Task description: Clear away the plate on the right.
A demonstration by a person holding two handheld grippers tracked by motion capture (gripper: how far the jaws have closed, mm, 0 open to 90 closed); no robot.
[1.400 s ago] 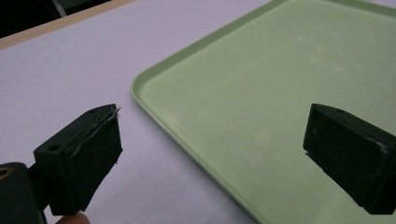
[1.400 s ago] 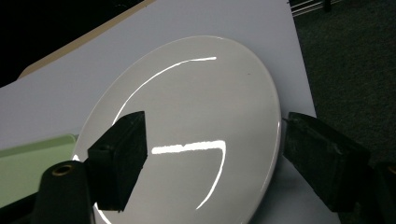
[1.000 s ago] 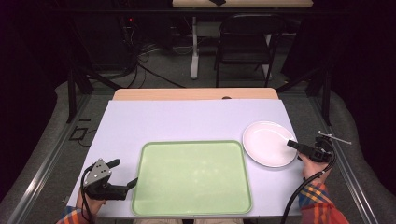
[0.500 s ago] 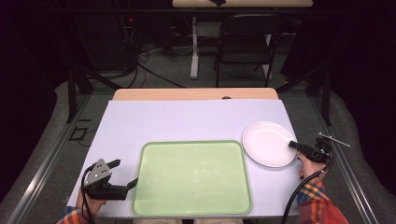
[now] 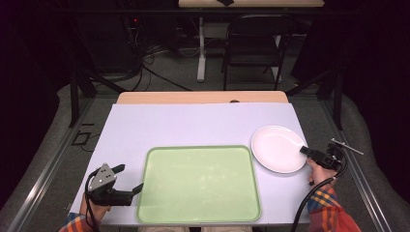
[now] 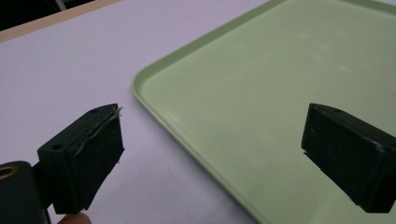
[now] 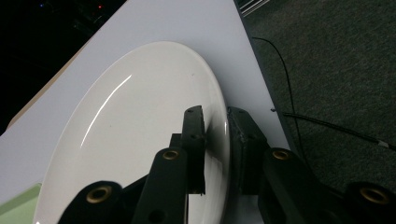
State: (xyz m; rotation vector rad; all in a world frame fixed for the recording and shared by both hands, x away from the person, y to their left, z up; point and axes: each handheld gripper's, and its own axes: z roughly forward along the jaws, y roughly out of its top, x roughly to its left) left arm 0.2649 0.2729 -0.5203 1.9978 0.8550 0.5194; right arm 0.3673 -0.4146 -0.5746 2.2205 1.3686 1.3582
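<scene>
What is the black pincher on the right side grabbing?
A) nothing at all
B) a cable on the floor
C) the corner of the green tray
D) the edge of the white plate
D: in the right gripper view the right gripper has one jaw on each side of the rim of the white plate, closed on it; the green tray lies apart, in the middle of the table.

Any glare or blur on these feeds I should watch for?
Right gripper view: a bright glare streak curves across the white plate, and the right gripper casts shadow on its rim. Left gripper view: the green tray looks soft. High view: room beyond the table is dark.
</scene>
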